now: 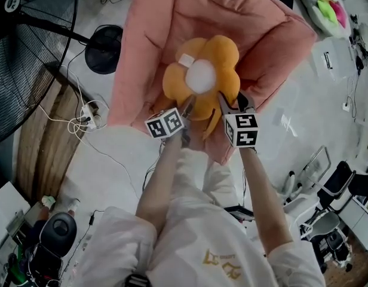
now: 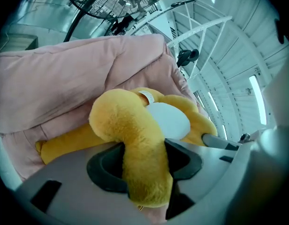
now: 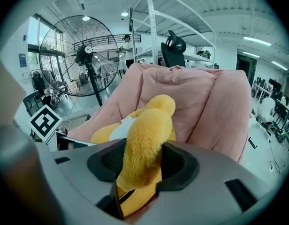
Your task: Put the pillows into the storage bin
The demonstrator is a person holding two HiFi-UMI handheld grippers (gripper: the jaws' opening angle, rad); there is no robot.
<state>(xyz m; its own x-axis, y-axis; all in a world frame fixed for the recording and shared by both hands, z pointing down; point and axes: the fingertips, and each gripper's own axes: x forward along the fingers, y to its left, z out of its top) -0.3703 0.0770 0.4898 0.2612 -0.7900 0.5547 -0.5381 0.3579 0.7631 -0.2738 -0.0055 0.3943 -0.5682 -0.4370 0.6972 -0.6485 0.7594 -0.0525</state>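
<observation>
An orange flower-shaped pillow with a white centre hangs over a big pink padded seat. My left gripper is shut on one of the pillow's lower petals, and my right gripper is shut on another beside it. In the left gripper view an orange petal fills the gap between the dark pads of the left gripper, with pink padding behind. In the right gripper view the right gripper pinches a petal in the same way. No storage bin is in view.
A large black standing fan is at the left, with its round base beside the pink seat. A white power strip with cables lies on the floor. Office chairs stand at the lower right. The person's legs are below the grippers.
</observation>
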